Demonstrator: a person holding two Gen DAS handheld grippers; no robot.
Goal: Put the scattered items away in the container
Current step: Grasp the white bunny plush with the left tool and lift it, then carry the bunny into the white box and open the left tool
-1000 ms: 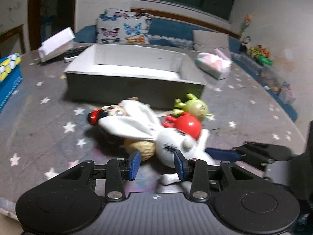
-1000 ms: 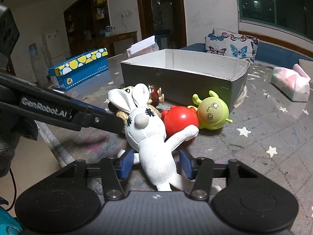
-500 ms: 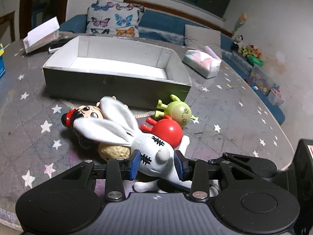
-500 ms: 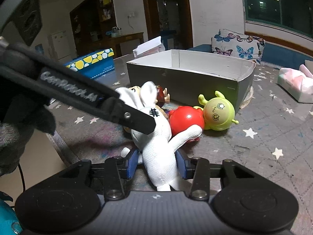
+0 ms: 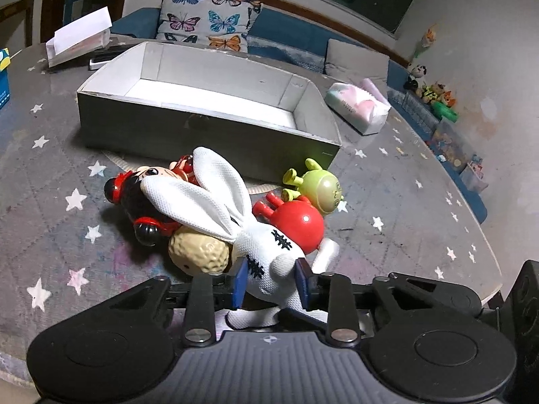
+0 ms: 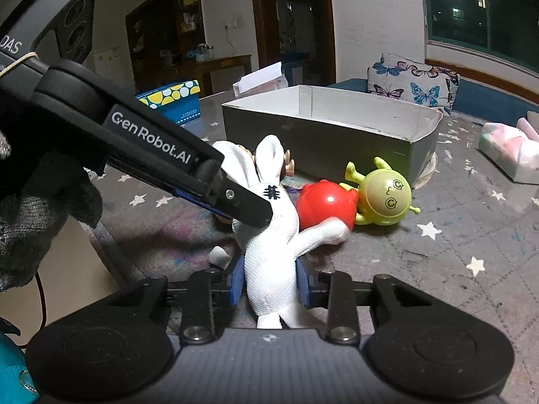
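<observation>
A white plush rabbit (image 5: 266, 259) lies on the star-patterned table in front of the grey open box (image 5: 209, 124). My left gripper (image 5: 269, 284) is shut on the rabbit's head. My right gripper (image 6: 269, 284) is shut on the rabbit's body (image 6: 269, 269); the left gripper's arm crosses that view over the rabbit's face. Beside the rabbit lie a red round toy (image 5: 299, 224), a green alien toy (image 5: 320, 188), a tan lumpy ball (image 5: 198, 252) and a black-and-red doll (image 5: 141, 202). The box (image 6: 337, 134) holds nothing that I can see.
A pink tissue pack (image 5: 358, 107) lies right of the box. A white folded carton (image 5: 79, 35) and a blue dotted box (image 6: 171, 101) stand at the far left. The table edge (image 5: 488, 269) runs close on the right. A butterfly cushion (image 5: 209, 23) is behind.
Both grippers moved in and closed on the rabbit: the left on its head, the right on its body. The rabbit's ears have lifted and shifted slightly.
</observation>
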